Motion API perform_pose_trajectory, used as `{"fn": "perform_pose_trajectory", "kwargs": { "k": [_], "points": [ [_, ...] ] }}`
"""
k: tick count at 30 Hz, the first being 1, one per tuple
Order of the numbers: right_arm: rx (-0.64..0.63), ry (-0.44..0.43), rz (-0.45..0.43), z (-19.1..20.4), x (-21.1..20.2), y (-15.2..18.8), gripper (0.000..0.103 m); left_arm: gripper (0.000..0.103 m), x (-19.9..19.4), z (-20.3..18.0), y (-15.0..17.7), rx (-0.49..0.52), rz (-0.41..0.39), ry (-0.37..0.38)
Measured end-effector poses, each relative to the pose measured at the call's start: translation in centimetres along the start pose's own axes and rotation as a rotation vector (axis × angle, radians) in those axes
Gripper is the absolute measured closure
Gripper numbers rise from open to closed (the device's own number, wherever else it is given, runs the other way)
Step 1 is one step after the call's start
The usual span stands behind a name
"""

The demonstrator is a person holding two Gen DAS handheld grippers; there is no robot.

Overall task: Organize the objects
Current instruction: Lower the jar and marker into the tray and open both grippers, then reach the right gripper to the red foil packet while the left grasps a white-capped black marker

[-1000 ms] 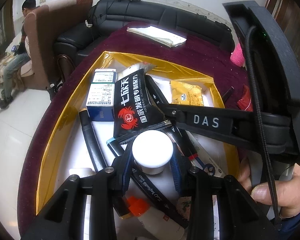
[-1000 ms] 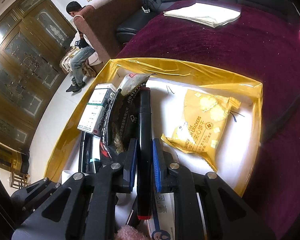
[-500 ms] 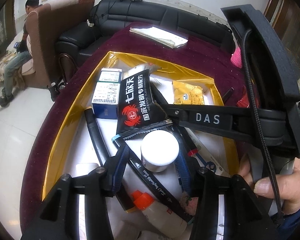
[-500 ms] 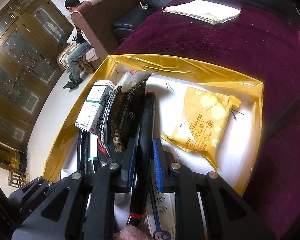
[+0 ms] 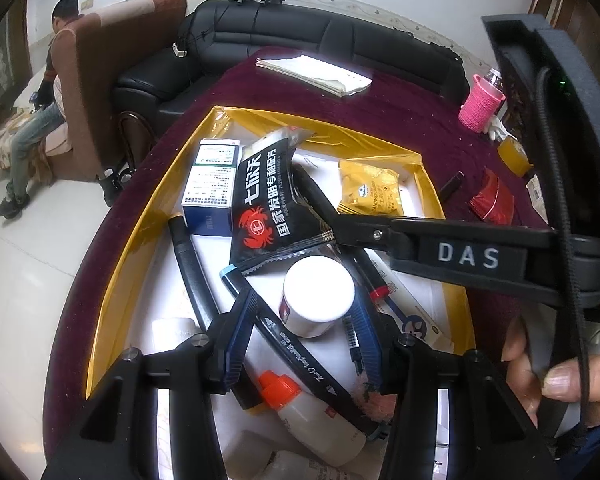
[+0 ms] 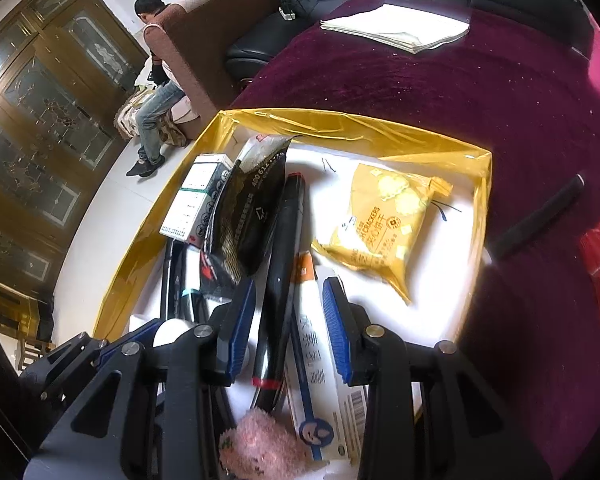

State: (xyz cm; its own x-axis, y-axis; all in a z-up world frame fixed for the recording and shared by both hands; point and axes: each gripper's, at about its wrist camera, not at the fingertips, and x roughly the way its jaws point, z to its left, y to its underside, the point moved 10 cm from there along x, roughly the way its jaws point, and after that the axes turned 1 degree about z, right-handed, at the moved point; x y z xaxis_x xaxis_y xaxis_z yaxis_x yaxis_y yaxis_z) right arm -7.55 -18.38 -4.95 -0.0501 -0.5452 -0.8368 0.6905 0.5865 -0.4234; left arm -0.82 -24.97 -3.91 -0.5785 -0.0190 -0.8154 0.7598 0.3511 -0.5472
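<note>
Yellow tape lines the walls of a shallow white box (image 5: 140,216) that sits on the maroon-clothed counter (image 5: 400,120) and carries all the clutter. The left claw (image 5: 306,312) is spread, its 2 blue pads flanking a white round-capped jar (image 5: 318,302) without touching it; the jar stands free between them, resting on a long black marker (image 5: 296,344) with white script. Just below lies a white bottle with an orange cap (image 5: 300,400). Farther in are a black snack pouch with a red crab logo (image 5: 268,204), a blue-and-white medicine box (image 5: 212,184) touching its left side, and a yellow cracker packet (image 5: 370,194) near the far right corner.

The right claw (image 6: 288,320) is also spread. Between its blue pads lie a black pen with a red band (image 6: 278,280) and, beside it, a white toothpaste-style carton (image 6: 314,360); neither is pinched. A pink fluffy item (image 6: 260,444) shows at the bottom edge. In that view the cracker packet (image 6: 388,220) lies flat to the right of the pen, well apart from it, while the black pouch (image 6: 248,208) leans against the pen's left side.

Outside the box, a folded white cloth (image 5: 312,72) rests at the counter's far side and a black stick-shaped object (image 6: 540,212) lies on the maroon cloth.
</note>
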Motion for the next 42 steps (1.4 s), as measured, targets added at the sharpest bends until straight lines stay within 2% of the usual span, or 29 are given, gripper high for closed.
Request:
{"fn": "perform_pose_trajectory", "kwargs": {
  "k": [5, 12, 15, 18, 21, 23, 25, 28, 30, 32, 34, 37, 42],
  "points": [
    [-0.004, -0.018, -0.005, 0.1, -0.9, 0.3, 0.070, 0.060, -0.2, -0.2, 0.0, 0.006, 0.000, -0.009],
    [0.057, -0.079, -0.082, -1.9, -4.3, 0.6, 0.070, 0.060, -1.3, -0.9, -0.4, 0.032, -0.028, -0.020],
    [0.129, -0.094, -0.139, -4.8, -6.3, 0.7, 0.069, 0.060, -2.2, -2.0, -0.7, 0.054, -0.051, -0.006],
    [0.192, -0.069, -0.199, -8.7, -8.6, 1.0, 0.067, 0.060, -3.0, -3.9, -1.3, 0.100, -0.077, 0.009],
    [0.269, -0.038, -0.251, -13.7, -10.7, 1.0, 0.063, 0.048, -3.4, -6.5, -2.1, 0.156, -0.084, 0.022],
    [0.324, -0.006, -0.270, -17.0, -11.5, 1.2, 0.060, 0.046, -3.0, -8.9, -3.0, 0.202, -0.076, 0.035],
    [0.374, 0.033, -0.288, -20.5, -12.1, 1.6, 0.060, 0.046, -1.9, -11.6, -4.2, 0.267, -0.058, 0.049],
    [0.448, 0.036, -0.341, -24.0, -13.0, 2.1, 0.060, 0.046, 0.8, -15.0, -6.4, 0.353, -0.028, 0.012],
    [0.494, 0.033, -0.390, -26.3, -13.7, 2.5, 0.060, 0.046, 3.2, -16.8, -7.6, 0.381, 0.008, 0.006],
    [0.500, 0.061, -0.409, -27.8, -14.1, 2.8, 0.061, 0.046, 5.9, -18.0, -8.9, 0.403, 0.051, -0.036],
    [0.498, 0.067, -0.399, -28.7, -14.2, 2.8, 0.061, 0.046, 8.3, -18.9, -9.7, 0.433, 0.080, -0.065],
    [0.546, -0.021, -0.406, -29.0, -14.6, 2.8, 0.060, 0.047, 11.4, -19.1, -10.4, 0.443, 0.125, -0.113],
    [0.562, -0.071, -0.421, -28.8, -15.0, 2.8, 0.060, 0.047, 13.9, -19.7, -10.4, 0.459, 0.183, -0.110]
  ]
}}
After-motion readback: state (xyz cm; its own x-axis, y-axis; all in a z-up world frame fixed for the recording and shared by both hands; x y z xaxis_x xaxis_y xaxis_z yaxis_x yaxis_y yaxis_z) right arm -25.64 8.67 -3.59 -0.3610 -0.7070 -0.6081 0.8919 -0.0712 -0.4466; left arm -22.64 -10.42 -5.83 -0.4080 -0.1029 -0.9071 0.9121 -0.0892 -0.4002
